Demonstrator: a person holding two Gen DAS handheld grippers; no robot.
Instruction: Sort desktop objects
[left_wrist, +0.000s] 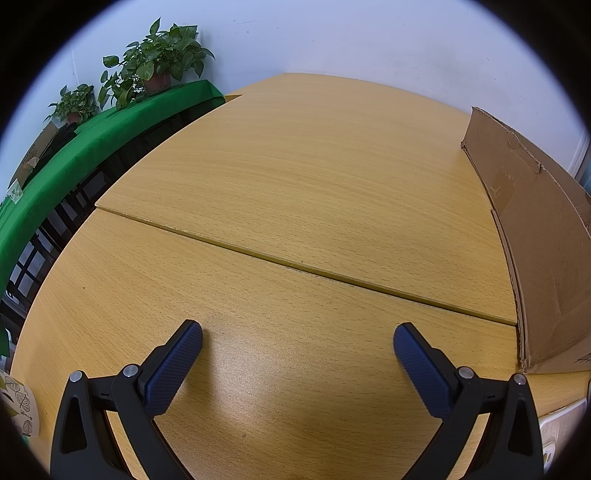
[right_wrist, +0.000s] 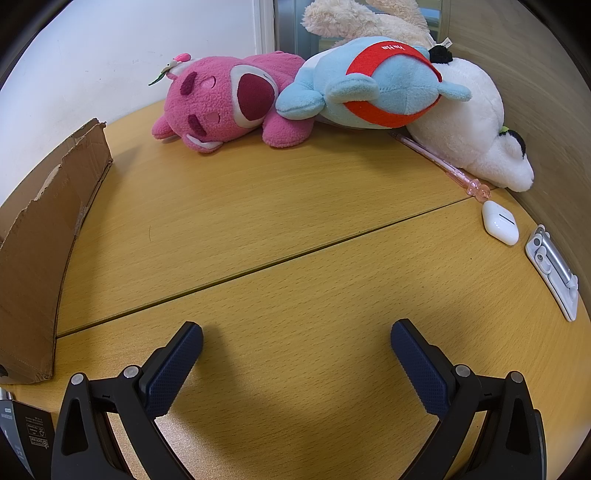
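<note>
In the right wrist view, a pink plush bear (right_wrist: 225, 101), a light blue plush with a red band (right_wrist: 373, 83) and a white plush (right_wrist: 476, 129) lie in a row at the far side of the wooden desk (right_wrist: 277, 206). A pink pen (right_wrist: 443, 164), a white earbud case (right_wrist: 499, 222) and a white and silver stand (right_wrist: 553, 271) lie at the right. My right gripper (right_wrist: 296, 338) hangs open over bare desk, well short of them. My left gripper (left_wrist: 297, 338) is open too, over bare wood, with a cardboard box (left_wrist: 543, 236) to its right.
The cardboard box (right_wrist: 40, 243) stands at the left of the right wrist view, a black packet (right_wrist: 26, 432) below it. A green-covered shelf (left_wrist: 74, 155) with potted plants (left_wrist: 159, 59) runs along the left. A leaf-patterned cup (left_wrist: 20, 406) sits at the lower left, a white object (left_wrist: 561, 424) at the lower right.
</note>
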